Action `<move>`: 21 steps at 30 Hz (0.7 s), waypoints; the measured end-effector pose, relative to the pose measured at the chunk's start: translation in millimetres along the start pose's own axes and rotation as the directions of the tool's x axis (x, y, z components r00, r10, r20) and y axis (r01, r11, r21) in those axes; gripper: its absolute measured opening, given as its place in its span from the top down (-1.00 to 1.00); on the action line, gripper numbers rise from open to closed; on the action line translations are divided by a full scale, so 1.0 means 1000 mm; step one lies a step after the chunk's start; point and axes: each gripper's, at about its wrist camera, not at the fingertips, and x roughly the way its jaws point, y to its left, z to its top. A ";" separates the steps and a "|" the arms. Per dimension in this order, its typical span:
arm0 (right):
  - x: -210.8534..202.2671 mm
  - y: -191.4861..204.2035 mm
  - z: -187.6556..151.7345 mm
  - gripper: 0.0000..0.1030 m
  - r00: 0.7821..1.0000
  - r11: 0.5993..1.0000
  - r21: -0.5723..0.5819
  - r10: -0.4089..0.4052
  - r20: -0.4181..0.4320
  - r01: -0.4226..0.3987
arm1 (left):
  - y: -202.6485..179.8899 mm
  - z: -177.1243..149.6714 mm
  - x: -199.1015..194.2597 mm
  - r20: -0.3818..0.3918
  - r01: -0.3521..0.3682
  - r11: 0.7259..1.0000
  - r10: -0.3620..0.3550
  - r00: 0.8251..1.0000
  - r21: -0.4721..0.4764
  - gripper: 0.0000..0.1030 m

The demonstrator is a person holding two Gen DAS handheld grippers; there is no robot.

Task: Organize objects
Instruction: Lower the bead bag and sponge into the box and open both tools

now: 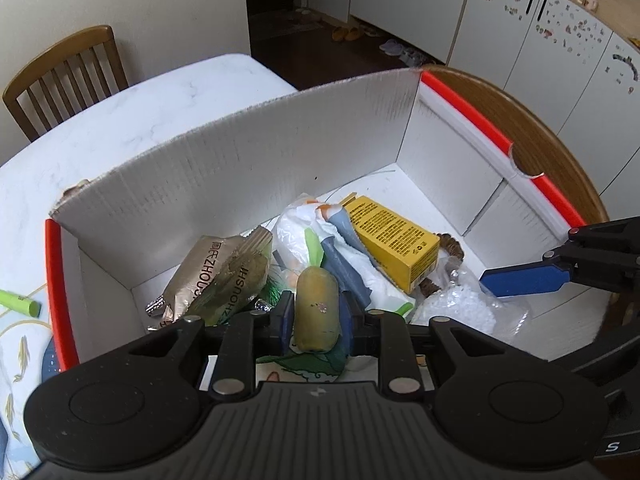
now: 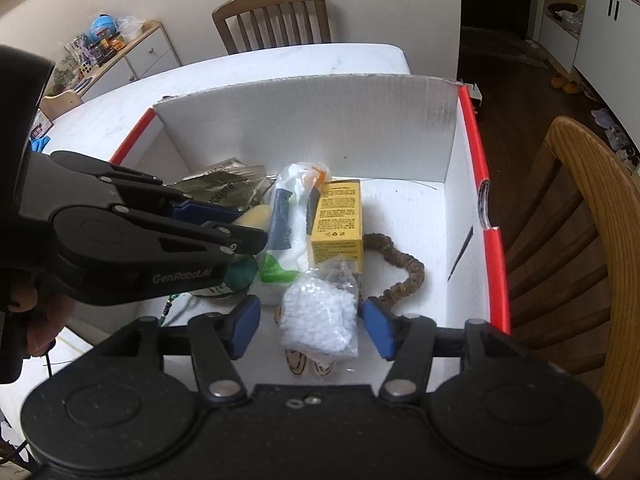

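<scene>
Left wrist view, lower centre: left gripper clamps a yellow-green plush roll over the white box; right gripper stands apart around a clear bag, pads not touching.

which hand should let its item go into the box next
Left. The left gripper is clamped on the yellow plush tube over the box; the right gripper is open, its bead bag already down.

right gripper: jaws apart, astride clear bag of white beads | left gripper: clamps yellow plush | white box: yellow carton
</scene>
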 end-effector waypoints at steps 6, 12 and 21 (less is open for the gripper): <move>-0.009 0.003 0.001 -0.24 1.000 1.000 -0.021 0.007 0.017 -0.007 | 0.003 -0.004 -0.015 0.042 0.003 1.000 -0.002 0.999 -0.017 -0.18; -0.022 0.005 0.001 -0.46 0.999 0.999 -0.038 -0.002 0.043 0.004 | 0.010 -0.006 -0.032 0.074 0.030 0.999 -0.027 0.997 -0.038 -0.18; -0.044 0.011 0.003 -0.53 0.996 0.999 -0.035 0.004 0.085 -0.001 | 0.024 -0.017 -0.067 0.131 0.068 0.996 -0.059 0.990 -0.060 -0.31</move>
